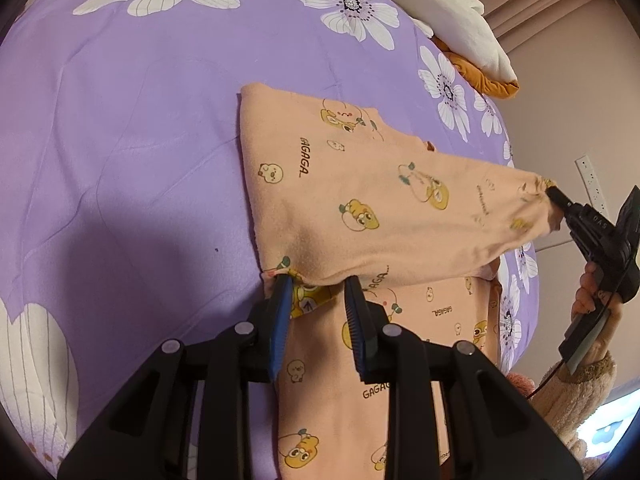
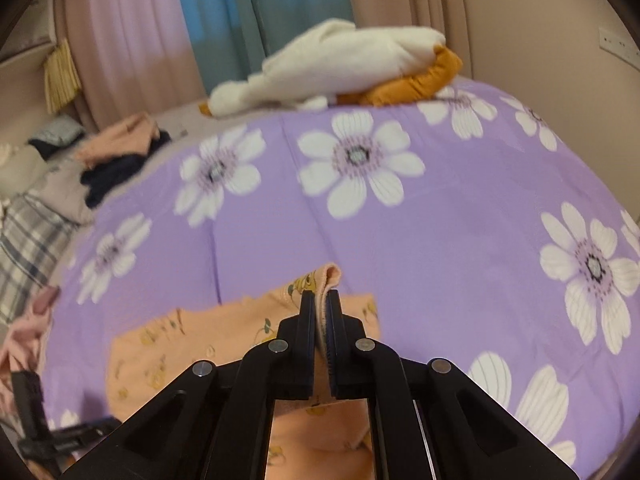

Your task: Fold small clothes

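A small peach garment (image 1: 360, 208) printed with yellow cartoon ducks lies on the purple floral bedspread (image 1: 120, 140), partly folded over itself. My left gripper (image 1: 318, 286) is at its near folded edge with the jaws apart, the cloth edge lying between and under the blue pads (image 1: 282, 312). My right gripper (image 2: 320, 300) is shut on the garment's cuff (image 2: 326, 276) and holds that end lifted. In the left wrist view the right gripper (image 1: 554, 192) pulls the cloth out to the right. The garment also shows in the right wrist view (image 2: 180, 344).
A white and orange plush or blanket (image 2: 344, 64) lies at the bed's far edge. A pile of peach, dark and plaid clothes (image 2: 100, 160) sits at the left. Curtains (image 2: 224, 20) hang behind. A wall socket (image 1: 592, 184) is at the right.
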Action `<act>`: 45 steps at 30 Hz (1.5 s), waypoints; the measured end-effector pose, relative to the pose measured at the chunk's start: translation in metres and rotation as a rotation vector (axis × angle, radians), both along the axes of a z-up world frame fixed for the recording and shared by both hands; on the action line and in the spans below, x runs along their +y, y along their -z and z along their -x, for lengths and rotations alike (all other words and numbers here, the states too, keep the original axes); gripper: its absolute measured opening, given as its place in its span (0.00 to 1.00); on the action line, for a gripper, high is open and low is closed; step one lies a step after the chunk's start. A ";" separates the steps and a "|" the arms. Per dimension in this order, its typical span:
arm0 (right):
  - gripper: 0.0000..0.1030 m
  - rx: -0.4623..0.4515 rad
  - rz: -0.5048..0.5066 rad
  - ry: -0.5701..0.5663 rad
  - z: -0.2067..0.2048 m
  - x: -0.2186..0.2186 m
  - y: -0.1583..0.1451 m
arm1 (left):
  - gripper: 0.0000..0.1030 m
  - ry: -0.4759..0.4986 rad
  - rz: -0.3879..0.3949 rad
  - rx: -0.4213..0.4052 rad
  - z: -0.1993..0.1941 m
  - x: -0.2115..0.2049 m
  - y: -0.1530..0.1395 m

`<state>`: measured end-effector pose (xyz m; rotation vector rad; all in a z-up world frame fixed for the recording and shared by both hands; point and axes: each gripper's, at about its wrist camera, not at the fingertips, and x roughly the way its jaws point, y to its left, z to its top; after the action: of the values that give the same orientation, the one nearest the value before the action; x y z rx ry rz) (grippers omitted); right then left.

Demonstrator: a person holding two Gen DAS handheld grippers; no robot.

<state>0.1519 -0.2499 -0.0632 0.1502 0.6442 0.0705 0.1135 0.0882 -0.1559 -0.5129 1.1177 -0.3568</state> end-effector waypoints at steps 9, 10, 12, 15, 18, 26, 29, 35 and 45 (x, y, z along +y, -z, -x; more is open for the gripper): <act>0.05 0.184 -0.014 0.045 -0.026 -0.027 0.074 | 0.26 0.008 -0.005 0.007 -0.002 -0.001 0.002; 0.05 0.204 -0.022 0.052 -0.027 -0.029 0.082 | 0.26 0.008 -0.003 0.008 -0.002 -0.001 0.002; 0.05 0.238 -0.023 0.070 -0.028 -0.032 0.092 | 0.26 0.009 0.001 0.010 -0.003 -0.001 0.003; 0.05 0.249 0.009 0.077 -0.028 -0.029 0.097 | 0.26 0.007 0.006 0.013 -0.003 0.000 0.004; 0.05 0.271 0.010 0.086 -0.031 -0.029 0.104 | 0.26 0.008 0.004 0.012 -0.004 0.000 0.004; 0.05 0.275 -0.007 0.096 -0.027 -0.034 0.109 | 0.26 0.010 -0.006 0.007 -0.003 -0.001 0.005; 0.05 0.274 -0.013 0.100 -0.026 -0.035 0.110 | 0.26 0.010 -0.007 0.006 -0.003 -0.001 0.005; 0.05 0.273 -0.009 0.105 -0.028 -0.034 0.110 | 0.26 0.011 -0.008 0.005 -0.003 -0.001 0.005; 0.05 0.271 -0.012 0.109 -0.028 -0.034 0.112 | 0.26 0.009 0.004 0.009 -0.004 0.000 0.006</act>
<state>0.1804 -0.2836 -0.1753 0.2082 0.9044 -0.0524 0.1178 0.0882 -0.1617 -0.5131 1.1282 -0.3647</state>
